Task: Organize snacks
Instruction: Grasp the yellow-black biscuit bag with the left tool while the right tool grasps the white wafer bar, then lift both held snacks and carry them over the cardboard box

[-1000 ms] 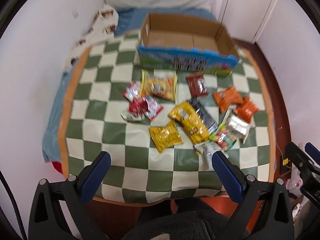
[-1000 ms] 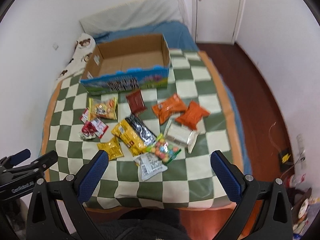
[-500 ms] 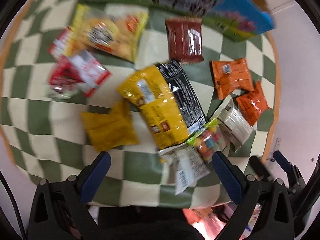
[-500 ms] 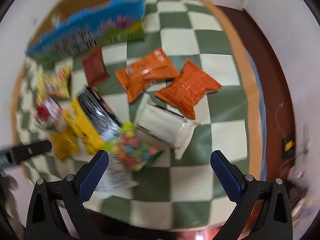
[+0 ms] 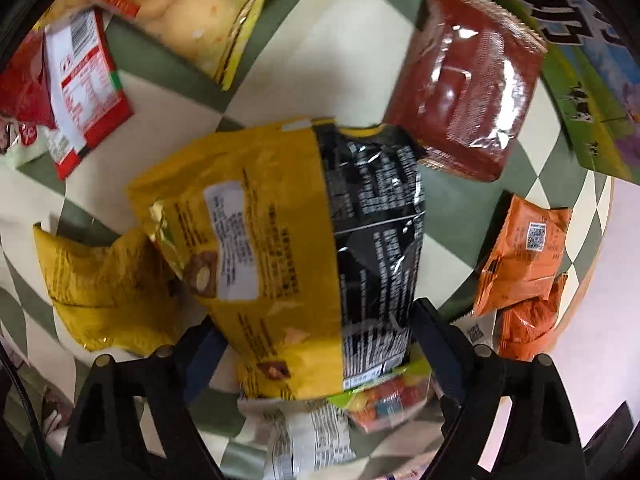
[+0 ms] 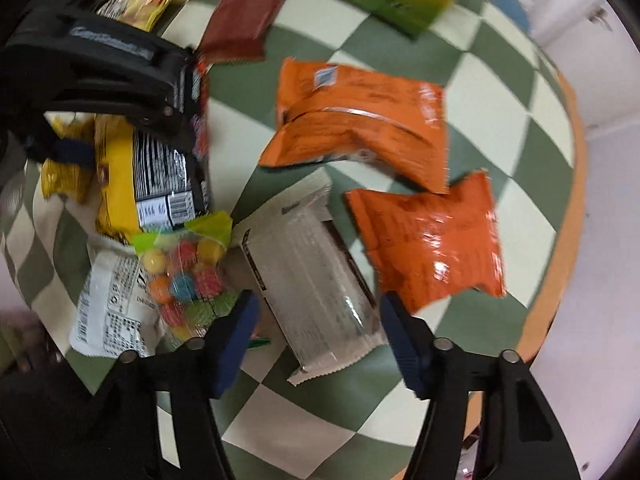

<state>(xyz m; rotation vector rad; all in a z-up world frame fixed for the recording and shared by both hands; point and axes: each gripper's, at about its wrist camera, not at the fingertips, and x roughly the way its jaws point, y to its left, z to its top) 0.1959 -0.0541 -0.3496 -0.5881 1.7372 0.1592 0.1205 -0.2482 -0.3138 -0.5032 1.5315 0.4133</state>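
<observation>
We straddle the yellow-and-black bag (image 5: 304,240) with our left gripper (image 5: 316,344), jaws apart. Our right gripper (image 6: 316,332), also apart, straddles the beige packet (image 6: 312,280). Both lie on the checkered cloth (image 6: 500,92). Risk: the overlapping candy pouch (image 6: 188,280) snags during closure.

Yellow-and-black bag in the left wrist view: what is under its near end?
Under the near end of the yellow-and-black bag lie the green-topped candy-ball packet and a white printed packet. Only their edges show; the covered parts and the cloth beneath cannot be seen.
</observation>
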